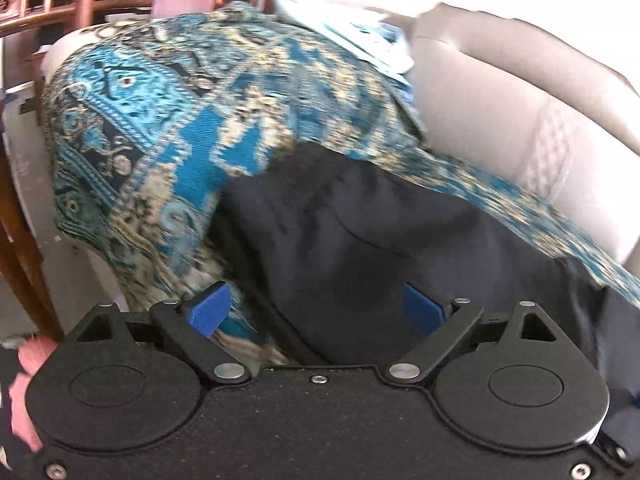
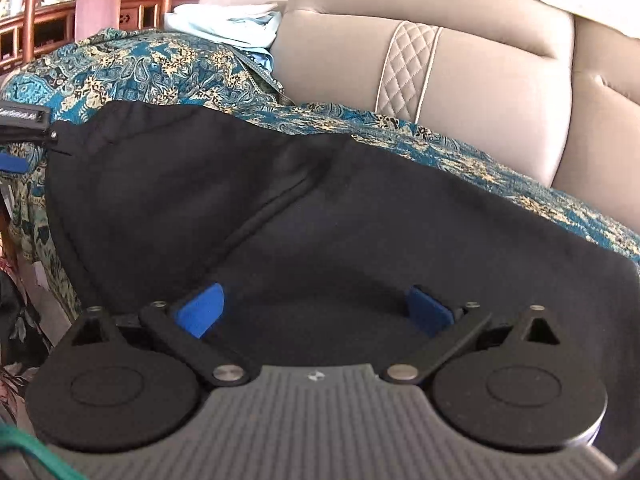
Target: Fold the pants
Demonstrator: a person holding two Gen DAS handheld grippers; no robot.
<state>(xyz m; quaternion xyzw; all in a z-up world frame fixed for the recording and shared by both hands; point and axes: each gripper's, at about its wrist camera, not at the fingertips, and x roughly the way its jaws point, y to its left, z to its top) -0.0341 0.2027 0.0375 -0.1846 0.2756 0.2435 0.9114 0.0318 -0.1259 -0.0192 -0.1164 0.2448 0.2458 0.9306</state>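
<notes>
Black pants (image 2: 320, 220) lie spread on a teal patterned cloth (image 2: 160, 68) that covers a sofa seat. A seam runs diagonally across them. My right gripper (image 2: 316, 312) hovers low over the middle of the pants, open, its blue pads wide apart with dark cloth beneath them. My left gripper (image 1: 318, 310) is open too, at the left edge of the pants (image 1: 360, 240): the right pad is over black cloth, the left pad over the patterned cloth (image 1: 180, 120). A blue fingertip (image 2: 12, 164) of the left gripper shows at the far left of the right wrist view.
A beige leather sofa back (image 2: 460, 80) with a quilted strip rises behind the pants. Pale blue folded laundry (image 2: 228, 24) lies at the back on the patterned cloth. Wooden shelves (image 2: 40, 28) stand beyond. A person's hand (image 1: 28, 360) holds the left gripper.
</notes>
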